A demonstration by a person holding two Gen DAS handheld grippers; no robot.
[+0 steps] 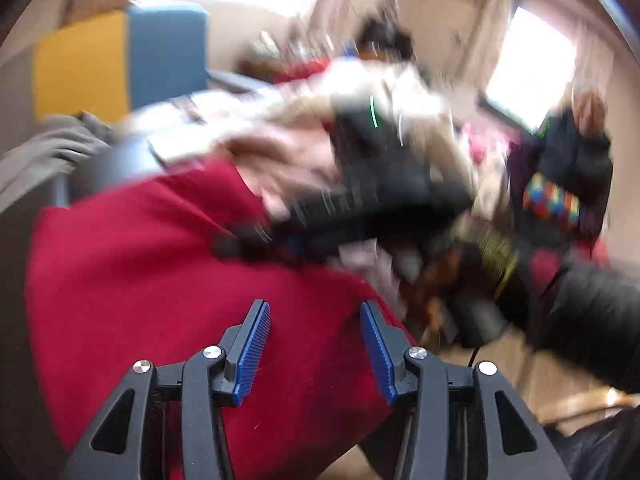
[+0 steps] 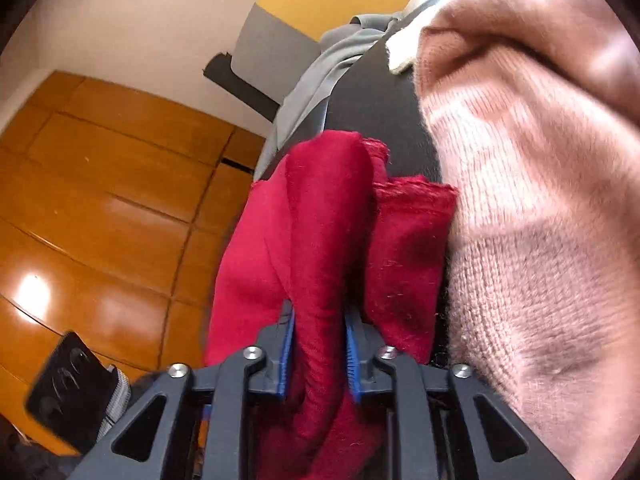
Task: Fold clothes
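Observation:
In the left wrist view a red garment (image 1: pixel 160 280) spreads beneath my left gripper (image 1: pixel 316 328). Its blue pads stand apart with nothing between them, just above the cloth. Beyond it, badly blurred, a hand (image 1: pixel 280 168) holds a black tool body (image 1: pixel 384 184) over the red cloth. In the right wrist view my right gripper (image 2: pixel 320 344) is shut on a bunched fold of the red garment (image 2: pixel 328 220), which runs up between the pads. A pink knitted sweater (image 2: pixel 540 200) lies right beside it.
A grey garment (image 2: pixel 320 68) hangs over the dark table's edge (image 2: pixel 372 120), above a wooden floor (image 2: pixel 100 200). A person in a dark patterned top (image 1: pixel 568 184) stands at the back right. Mixed clothes (image 1: pixel 400 80) are piled behind. A black padded sleeve (image 1: pixel 592 320) reaches in from the right.

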